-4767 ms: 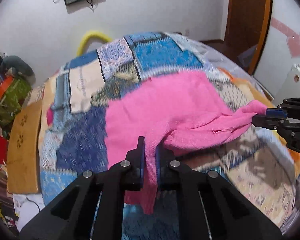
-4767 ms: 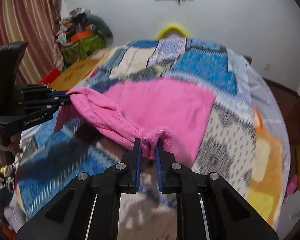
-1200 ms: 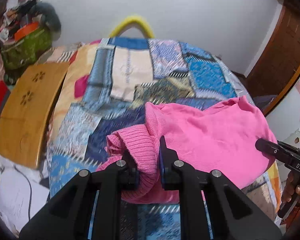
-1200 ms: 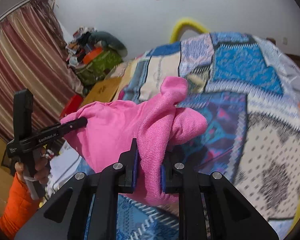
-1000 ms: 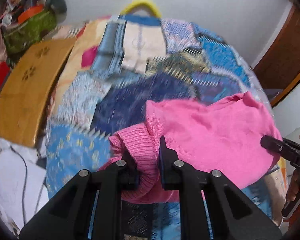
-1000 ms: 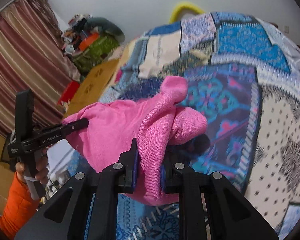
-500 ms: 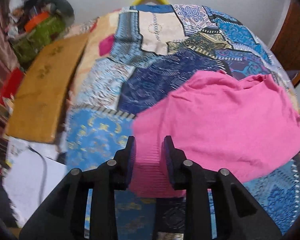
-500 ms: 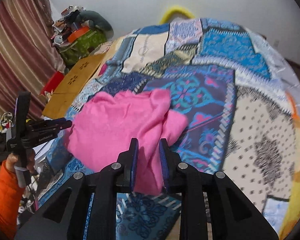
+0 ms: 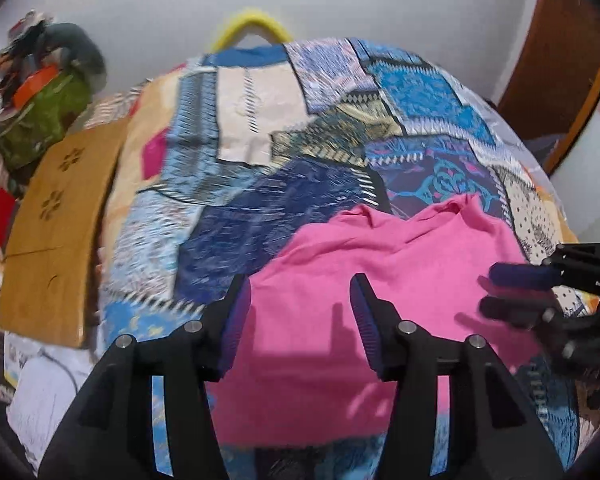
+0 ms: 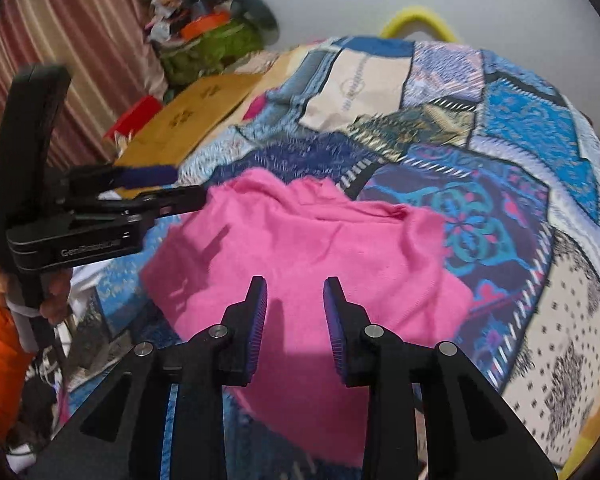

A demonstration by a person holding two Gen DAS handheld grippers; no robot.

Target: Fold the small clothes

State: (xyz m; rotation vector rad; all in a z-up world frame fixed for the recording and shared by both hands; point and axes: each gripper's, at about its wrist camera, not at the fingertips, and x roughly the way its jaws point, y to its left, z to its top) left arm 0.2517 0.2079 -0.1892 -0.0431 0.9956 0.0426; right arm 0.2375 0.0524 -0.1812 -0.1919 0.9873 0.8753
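A pink knitted garment (image 9: 380,292) lies folded on the patchwork bedspread (image 9: 300,128); it also shows in the right wrist view (image 10: 312,252). My left gripper (image 9: 300,300) is open and empty, just above the garment's near edge. It appears at the left of the right wrist view (image 10: 180,188), beside the garment's left edge. My right gripper (image 10: 295,304) is open and empty above the garment's near part. It appears at the right edge of the left wrist view (image 9: 500,288), over the garment's right side.
A tan cardboard sheet (image 9: 56,232) lies along the bed's left side. A green bag with clutter (image 9: 44,112) sits in the far left corner. A yellow curved tube (image 9: 252,28) stands behind the bed. A wooden door (image 9: 560,52) is at the right. Striped curtains (image 10: 72,48) hang left.
Both grippers have let go of the pink garment and opened. The garment, held up and bunched a second ago, now lies flat and folded on the bedspread.
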